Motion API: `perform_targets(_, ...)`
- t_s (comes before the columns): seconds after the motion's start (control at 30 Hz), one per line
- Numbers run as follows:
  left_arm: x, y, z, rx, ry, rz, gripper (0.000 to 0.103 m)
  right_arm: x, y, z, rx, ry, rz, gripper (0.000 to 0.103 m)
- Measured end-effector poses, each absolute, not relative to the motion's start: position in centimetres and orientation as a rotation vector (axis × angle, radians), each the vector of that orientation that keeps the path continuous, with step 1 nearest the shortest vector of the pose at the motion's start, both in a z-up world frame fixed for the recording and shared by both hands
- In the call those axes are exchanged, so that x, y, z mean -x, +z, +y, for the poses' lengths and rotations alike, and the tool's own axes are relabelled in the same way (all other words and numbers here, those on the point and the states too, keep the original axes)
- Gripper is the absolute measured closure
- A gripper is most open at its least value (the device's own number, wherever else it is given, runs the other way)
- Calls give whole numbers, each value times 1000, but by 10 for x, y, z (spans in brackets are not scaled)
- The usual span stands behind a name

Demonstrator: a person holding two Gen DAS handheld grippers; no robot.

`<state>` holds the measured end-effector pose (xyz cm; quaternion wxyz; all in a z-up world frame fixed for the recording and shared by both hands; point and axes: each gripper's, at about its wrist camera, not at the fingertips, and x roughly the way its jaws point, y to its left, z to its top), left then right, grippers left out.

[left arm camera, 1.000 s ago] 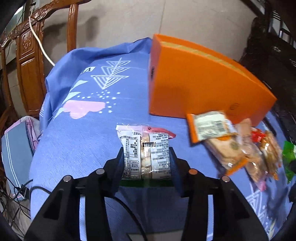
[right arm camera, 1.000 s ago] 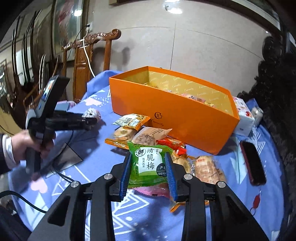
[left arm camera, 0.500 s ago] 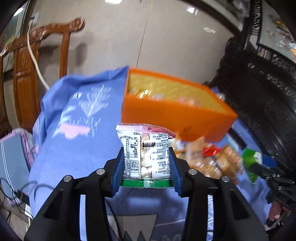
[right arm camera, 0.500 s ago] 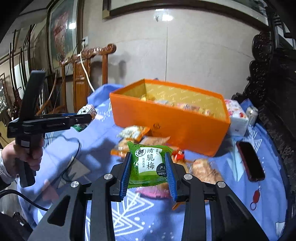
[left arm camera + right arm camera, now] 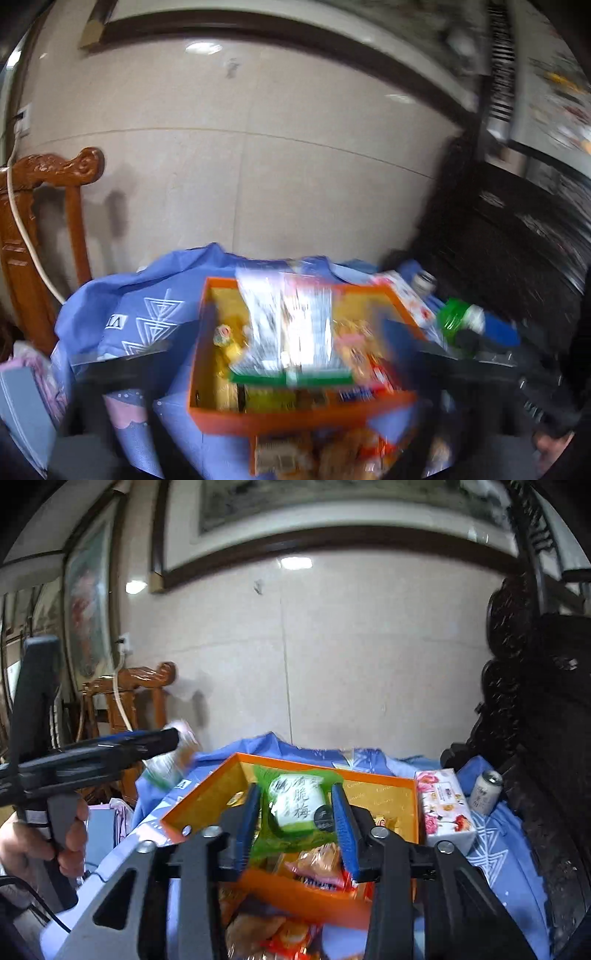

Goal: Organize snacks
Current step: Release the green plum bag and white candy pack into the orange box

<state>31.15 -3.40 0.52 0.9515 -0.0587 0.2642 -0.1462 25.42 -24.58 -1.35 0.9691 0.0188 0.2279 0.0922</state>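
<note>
Snacks sit between both pairs of tongs above the open orange cardboard box (image 5: 369, 779). The right tongs (image 5: 295, 827) are opening: their blue pads stand a little clear of the green plum-candy packet with a white label (image 5: 295, 805), which hangs tilted between them over the near left part of the box, no longer pressed. The left tongs (image 5: 291, 332) are opening too, flung wide in a heavy blur; the white-and-clear printed biscuit packet with a green strip (image 5: 291, 325) floats loose between them over the middle of the box, touched by neither finger as far as the smear allows.

Inside the box lie more wrapped snacks, yellow, red and orange, packed along its near side. In front of the box, on the blue patterned cloth (image 5: 495, 845) covering the table, further orange and red snack packets (image 5: 273, 934) lie in a small heap just under the right tongs.

Just right of the box stands a white tissue pack printed with pink flowers (image 5: 447, 812), and beyond it a small silver drink can (image 5: 485, 790), upright. At the left in the right wrist view a person's hand (image 5: 40, 845) grips the handle of the left tongs. Behind the table a carved reddish wooden chair (image 5: 40, 221) stands against a pale tiled wall (image 5: 332, 657), with a white cord draped over it, and dark carved furniture (image 5: 535, 720) fills the right.
</note>
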Motion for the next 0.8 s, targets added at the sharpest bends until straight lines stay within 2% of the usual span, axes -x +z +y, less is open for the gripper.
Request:
perform_targets(0.07, -315, 15, -32, 156, -293, 555, 4, -258, -4, -252, -66, 135, 455, 32)
perform_targets(0.17, -292, 18, -20, 190, -326, 506, 4, -234, -3, -258, -85, 169, 416, 29)
perform_targets(0.57, -197, -87, -7, 164, -336, 724, 4, -159, -123, -290, -173, 115, 720, 29)
perform_targets(0.73, -168, -118, -16, 166, -377, 803, 4, -150, -154, -291, -125, 118, 804, 29)
perform_targets(0.8, -160, -127, -20, 154, -390, 834, 4, -156, -160, -291, -107, 127, 834, 42)
